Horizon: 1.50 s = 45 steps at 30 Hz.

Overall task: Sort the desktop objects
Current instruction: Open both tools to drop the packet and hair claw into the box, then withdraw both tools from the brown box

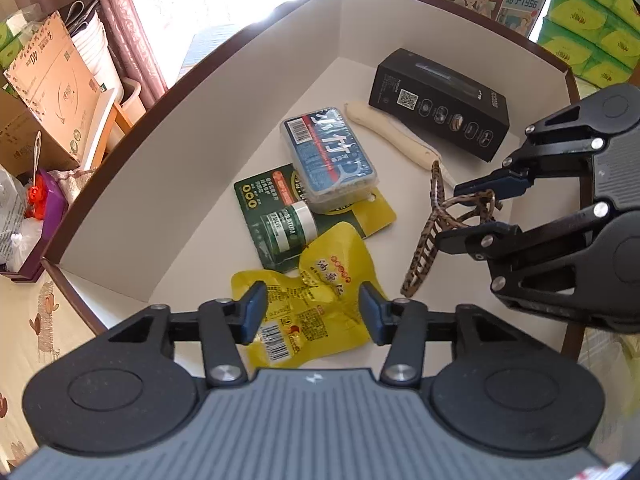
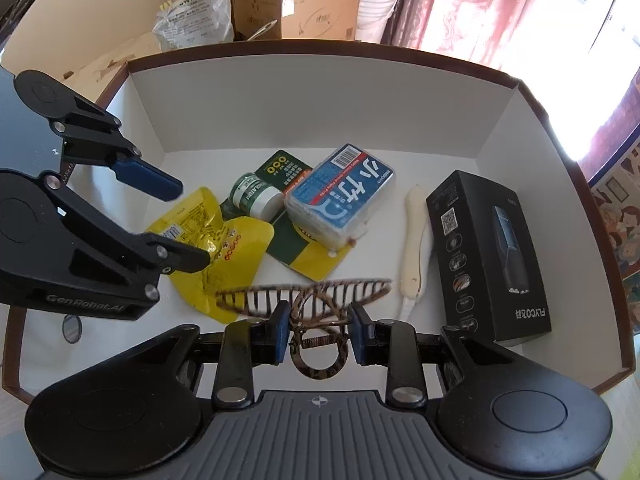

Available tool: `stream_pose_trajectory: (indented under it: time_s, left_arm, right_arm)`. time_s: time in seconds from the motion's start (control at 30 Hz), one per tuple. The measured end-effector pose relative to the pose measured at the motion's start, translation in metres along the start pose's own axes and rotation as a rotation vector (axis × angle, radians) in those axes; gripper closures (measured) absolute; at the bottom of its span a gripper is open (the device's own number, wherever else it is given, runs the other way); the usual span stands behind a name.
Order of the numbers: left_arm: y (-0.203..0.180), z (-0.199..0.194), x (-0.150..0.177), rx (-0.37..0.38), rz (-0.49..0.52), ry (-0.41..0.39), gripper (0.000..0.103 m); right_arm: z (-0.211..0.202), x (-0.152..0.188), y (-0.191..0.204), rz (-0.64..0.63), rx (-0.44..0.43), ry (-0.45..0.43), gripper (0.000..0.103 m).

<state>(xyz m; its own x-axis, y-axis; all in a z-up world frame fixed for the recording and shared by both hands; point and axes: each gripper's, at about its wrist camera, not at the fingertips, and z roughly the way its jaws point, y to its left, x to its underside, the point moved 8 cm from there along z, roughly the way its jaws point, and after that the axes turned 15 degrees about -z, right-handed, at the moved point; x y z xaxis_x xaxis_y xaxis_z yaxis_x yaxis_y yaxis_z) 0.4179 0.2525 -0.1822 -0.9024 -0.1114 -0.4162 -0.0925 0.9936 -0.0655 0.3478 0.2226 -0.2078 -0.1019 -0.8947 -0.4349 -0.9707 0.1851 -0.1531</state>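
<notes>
Right wrist view: my right gripper (image 2: 319,337) is pinching the brown tortoiseshell plastic hair claw (image 2: 308,300) low inside the white cardboard box (image 2: 304,96). My left gripper (image 1: 313,312) is hanging wide apart over the crinkled yellow foil snack pouch (image 1: 316,304). Five other things are lying in there already, so I am judging the sorting nearly done, with the claw's release left.

Brown-and-tan leopard-mottled plastic hair claw (image 2: 316,300); crinkled bright yellow foil snack pouch (image 1: 320,300) with red print and a barcode. Clear rectangular floss-pick box (image 2: 340,196) carries a blue label with red stripe and white characters. Matte black carton (image 2: 488,256); cream-white slim folding handle (image 2: 414,248); dark green card (image 1: 276,196), yellow corner.
</notes>
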Motion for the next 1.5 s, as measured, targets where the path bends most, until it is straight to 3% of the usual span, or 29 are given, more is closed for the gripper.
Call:
stream_pose_trajectory:
  time_s: [0.03,0.1,0.37,0.93,1.5]
  left_arm:
    - [0.000,0.000,0.000,-0.001,0.004,-0.002,0.048]
    - [0.001,-0.001,0.000,-0.005,0.012,-0.004,0.046]
    - [-0.004,-0.008,0.003,0.002,0.040,-0.010,0.032]
    - [-0.015,-0.057,0.013,-0.035,0.012,-0.087,0.018]
    - [-0.034,-0.142,0.058,-0.068,-0.071,-0.199,0.013]
  right_arm:
    - [-0.001,0.000,0.000,-0.003,-0.003,0.003,0.071]
    - [-0.003,-0.002,0.000,-0.009,0.011,-0.001,0.034]
    - [-0.015,0.001,0.002,-0.064,0.019,0.007,0.014]
    - [-0.068,0.009,0.003,-0.024,0.050,-0.077,0.006]
    - [-0.165,0.033,0.044,0.092,0.062,-0.293,0.002]
